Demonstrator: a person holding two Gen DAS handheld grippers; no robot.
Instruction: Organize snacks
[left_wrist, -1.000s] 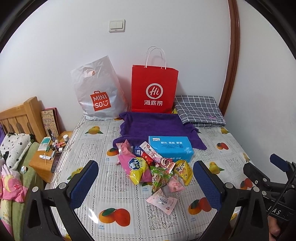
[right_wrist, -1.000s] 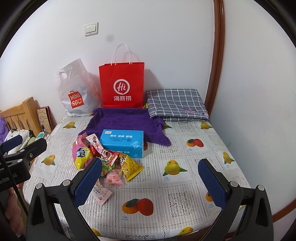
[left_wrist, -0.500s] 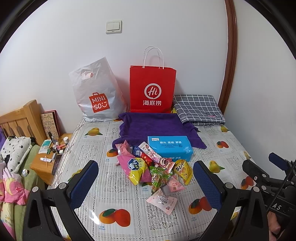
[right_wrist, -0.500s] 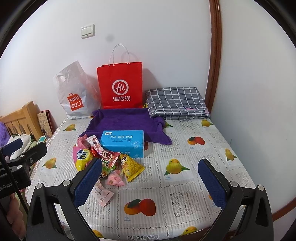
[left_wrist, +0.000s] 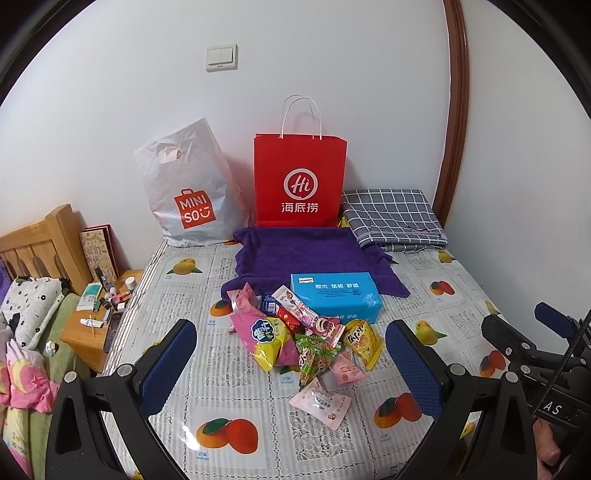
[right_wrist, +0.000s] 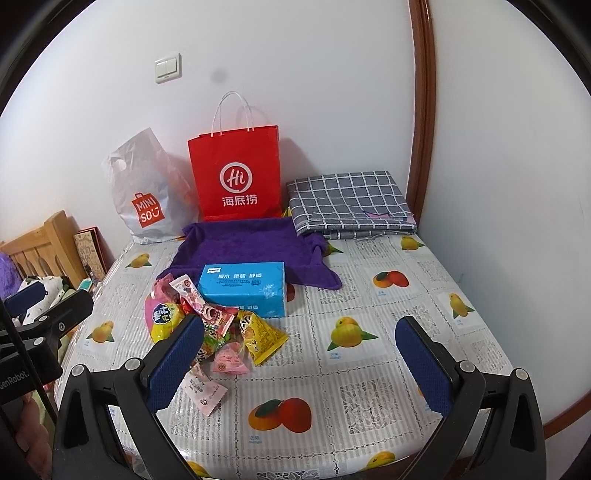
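Blue-padded, our left claw (left_wrist: 288, 365) and right claw (right_wrist: 299, 358) both gape wide and empty above the glossy fruit-print cloth on the desk (right_wrist: 369, 398). We should pinch one crinkly foil snack packet (left_wrist: 319, 402) by its flat sealed edge; the loose heap of packets (left_wrist: 303, 336) lies just before the blue tissue box (left_wrist: 336, 295), beyond it the purple terry towel (left_wrist: 306, 254).

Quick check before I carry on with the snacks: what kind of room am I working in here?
Most likely a bedroom. The snack pile lies on a bed covered by a fruit-print sheet, with a wooden headboard, a cluttered bedside table and a folded checked blanket against the wall.
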